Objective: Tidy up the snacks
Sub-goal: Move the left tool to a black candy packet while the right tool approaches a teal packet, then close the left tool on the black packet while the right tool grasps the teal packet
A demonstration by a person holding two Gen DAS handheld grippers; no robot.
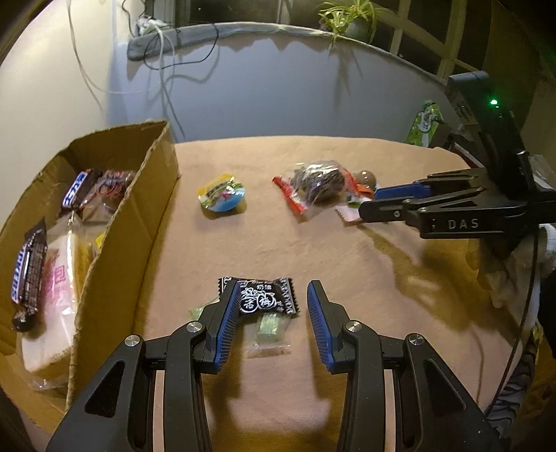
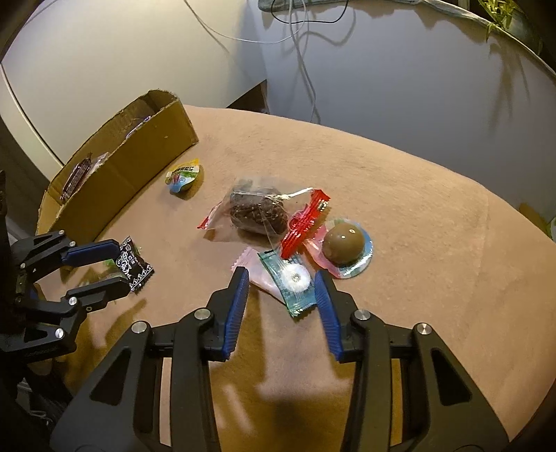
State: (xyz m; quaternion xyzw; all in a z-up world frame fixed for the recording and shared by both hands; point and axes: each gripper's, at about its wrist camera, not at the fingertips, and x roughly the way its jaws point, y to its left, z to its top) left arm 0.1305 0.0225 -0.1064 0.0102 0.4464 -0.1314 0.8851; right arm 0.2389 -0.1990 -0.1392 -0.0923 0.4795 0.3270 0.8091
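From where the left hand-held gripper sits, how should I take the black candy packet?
Pinch the black packet across its flat middle, coming straight down with the left hand-held gripper. It lies flat, crimped ends sideways, between the open jaws.

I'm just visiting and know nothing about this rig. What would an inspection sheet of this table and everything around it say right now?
Surface: tan cloth covering the table.
Job's things: cardboard box at the left, already holding candy bars and a bread pack; on the cloth lie a black candy wrapper, a jelly cup, a clear bag of dark snack, a red wrapper, a green packet, a brown dome cup.
Clutter: nothing seen.
Grippers: left gripper open around the black wrapper; right gripper open around the green packet.
Cables: white and black cables hanging on the wall behind.
Surroundings: potted plant on the ledge, grey wall.
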